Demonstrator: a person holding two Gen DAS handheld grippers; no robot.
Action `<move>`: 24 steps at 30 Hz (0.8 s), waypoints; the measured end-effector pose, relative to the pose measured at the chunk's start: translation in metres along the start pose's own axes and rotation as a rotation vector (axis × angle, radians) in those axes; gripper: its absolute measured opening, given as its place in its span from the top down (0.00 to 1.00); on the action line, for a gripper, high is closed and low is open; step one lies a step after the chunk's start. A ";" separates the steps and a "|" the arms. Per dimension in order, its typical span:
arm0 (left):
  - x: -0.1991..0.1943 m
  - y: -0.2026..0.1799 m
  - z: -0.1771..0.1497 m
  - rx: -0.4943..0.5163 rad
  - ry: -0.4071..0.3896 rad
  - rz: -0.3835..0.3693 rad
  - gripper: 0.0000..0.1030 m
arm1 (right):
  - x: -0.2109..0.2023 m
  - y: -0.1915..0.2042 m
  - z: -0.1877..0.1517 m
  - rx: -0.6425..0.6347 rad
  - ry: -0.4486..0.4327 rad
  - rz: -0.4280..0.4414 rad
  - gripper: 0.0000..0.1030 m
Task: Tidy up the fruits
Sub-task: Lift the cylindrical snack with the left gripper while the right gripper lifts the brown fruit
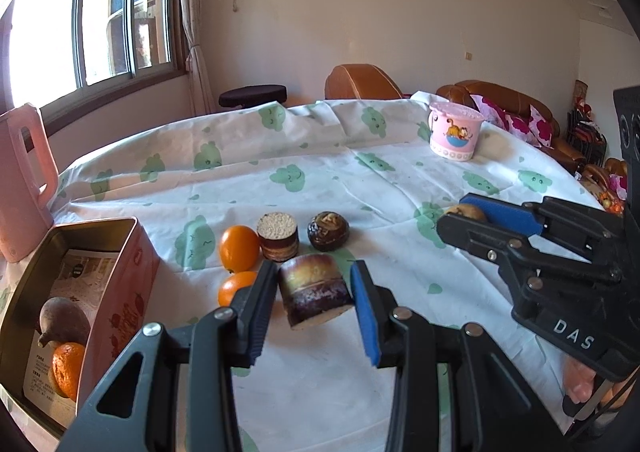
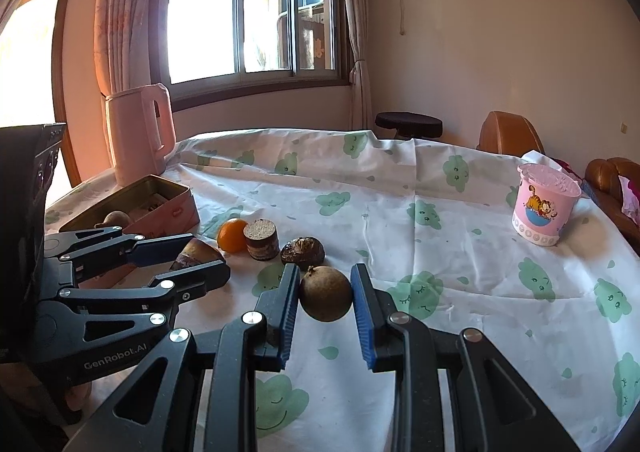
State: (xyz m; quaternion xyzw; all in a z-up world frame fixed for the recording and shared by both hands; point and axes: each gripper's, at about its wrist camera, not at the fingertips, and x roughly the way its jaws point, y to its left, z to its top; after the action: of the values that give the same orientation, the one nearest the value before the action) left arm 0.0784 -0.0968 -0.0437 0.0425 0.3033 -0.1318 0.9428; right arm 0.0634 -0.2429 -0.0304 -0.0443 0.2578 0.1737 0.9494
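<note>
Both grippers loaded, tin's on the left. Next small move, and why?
Probably swing the left gripper left, over the open tin, and release there. It is shut on the brown cylindrical piece, held clear of the cloth, and the tin sits just beside it, already holding a mandarin. The right gripper can wait with its round brown fruit.

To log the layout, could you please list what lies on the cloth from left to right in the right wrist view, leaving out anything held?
Pink tin → orange → cut brown cylinder → dark wrinkled fruit → pink cartoon cup.
</note>
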 end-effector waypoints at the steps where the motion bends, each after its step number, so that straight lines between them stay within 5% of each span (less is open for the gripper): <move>1: -0.001 0.000 0.000 -0.002 -0.003 0.001 0.61 | -0.001 0.000 0.000 -0.001 -0.004 0.000 0.73; 24: -0.019 0.004 -0.002 -0.027 -0.095 0.032 0.61 | -0.013 0.002 -0.001 -0.008 -0.070 -0.009 0.73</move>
State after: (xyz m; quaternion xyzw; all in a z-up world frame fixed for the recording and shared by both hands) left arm 0.0635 -0.0887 -0.0341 0.0284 0.2592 -0.1146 0.9586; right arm 0.0515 -0.2452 -0.0244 -0.0433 0.2233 0.1722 0.9585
